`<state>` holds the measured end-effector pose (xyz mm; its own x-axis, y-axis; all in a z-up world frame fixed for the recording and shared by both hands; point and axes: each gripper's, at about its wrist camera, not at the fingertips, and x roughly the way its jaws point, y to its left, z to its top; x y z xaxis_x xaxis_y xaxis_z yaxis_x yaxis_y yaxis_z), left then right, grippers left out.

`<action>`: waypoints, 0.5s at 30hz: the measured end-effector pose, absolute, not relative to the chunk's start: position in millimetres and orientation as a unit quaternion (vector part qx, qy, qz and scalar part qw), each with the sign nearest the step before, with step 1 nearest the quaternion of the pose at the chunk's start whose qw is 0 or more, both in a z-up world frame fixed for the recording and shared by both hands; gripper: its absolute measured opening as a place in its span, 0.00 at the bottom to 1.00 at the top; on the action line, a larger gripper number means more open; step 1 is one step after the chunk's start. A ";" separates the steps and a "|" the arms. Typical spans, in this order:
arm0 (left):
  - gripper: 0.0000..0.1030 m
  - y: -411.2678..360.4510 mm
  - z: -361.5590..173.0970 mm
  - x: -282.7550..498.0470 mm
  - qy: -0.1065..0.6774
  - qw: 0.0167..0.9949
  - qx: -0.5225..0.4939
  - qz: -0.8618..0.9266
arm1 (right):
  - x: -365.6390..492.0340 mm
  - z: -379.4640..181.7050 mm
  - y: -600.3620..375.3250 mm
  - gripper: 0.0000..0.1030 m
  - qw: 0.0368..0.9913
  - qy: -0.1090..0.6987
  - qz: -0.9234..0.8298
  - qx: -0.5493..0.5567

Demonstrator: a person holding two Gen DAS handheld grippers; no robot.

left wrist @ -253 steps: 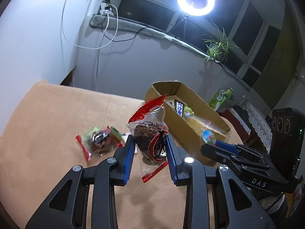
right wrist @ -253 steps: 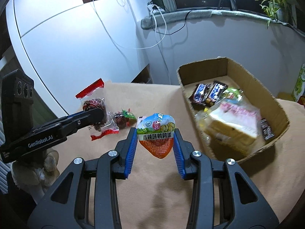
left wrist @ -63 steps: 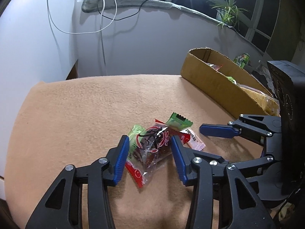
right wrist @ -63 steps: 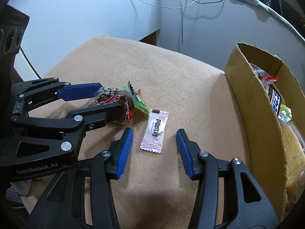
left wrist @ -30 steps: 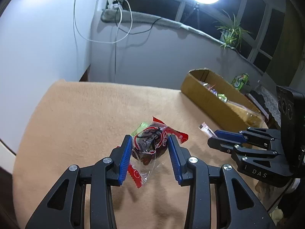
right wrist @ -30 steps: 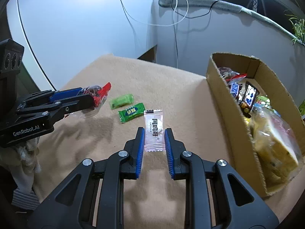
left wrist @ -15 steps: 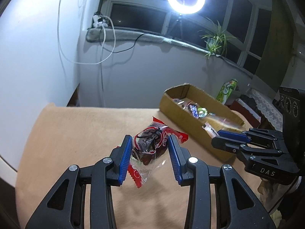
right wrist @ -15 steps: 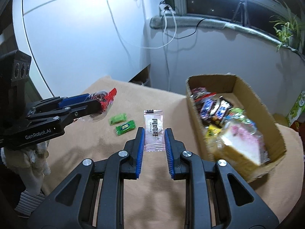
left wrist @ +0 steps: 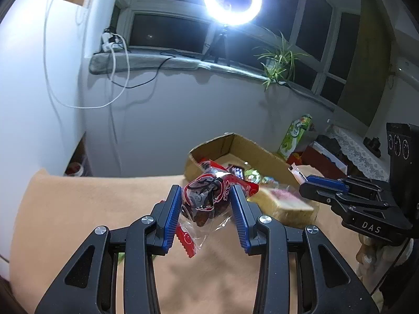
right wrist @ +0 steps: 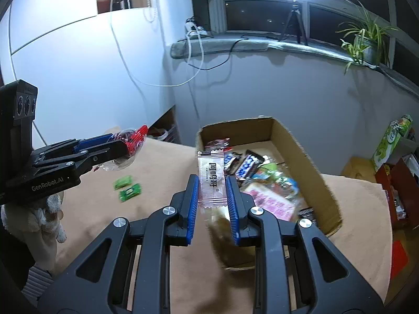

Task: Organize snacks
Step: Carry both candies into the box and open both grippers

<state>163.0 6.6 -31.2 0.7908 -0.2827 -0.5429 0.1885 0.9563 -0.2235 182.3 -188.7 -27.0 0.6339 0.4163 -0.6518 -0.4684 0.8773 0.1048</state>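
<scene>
My left gripper (left wrist: 207, 196) is shut on a clear red-edged snack bag (left wrist: 207, 200) with a dark cake inside, held above the tan tabletop just short of the cardboard box (left wrist: 264, 151). My right gripper (right wrist: 211, 185) is shut on a small pink-white candy packet (right wrist: 211, 180), held above the box's near end. The box (right wrist: 303, 154) holds several snacks, among them a bagged bread slice (right wrist: 272, 204). The left gripper also shows in the right wrist view (right wrist: 123, 146), and the right gripper in the left wrist view (left wrist: 311, 183).
Two small green candies (right wrist: 127, 187) lie on the tan tablecloth (right wrist: 162, 172) left of the box. A grey wall and windowsill with cables stand behind the table. A green carton (right wrist: 390, 141) and red boxes sit off the table's right side.
Both grippers have risen and moved toward the box with their snacks still held. The box now lies right beyond both sets of fingers.
</scene>
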 end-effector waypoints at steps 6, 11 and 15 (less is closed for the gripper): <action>0.36 -16.0 -27.1 190.6 0.298 0.941 -0.078 -0.141 | 203.1 -28.0 -205.4 0.22 0.907 0.352 0.229 -0.031; 0.36 -31.5 -24.1 215.6 0.301 0.938 -0.076 -0.155 | 218.7 -30.9 -216.1 0.22 0.908 0.357 0.219 -0.027; 0.36 -42.2 -22.0 233.3 0.304 0.936 -0.073 -0.164 | 231.6 -35.7 -222.3 0.22 0.906 0.364 0.214 -0.023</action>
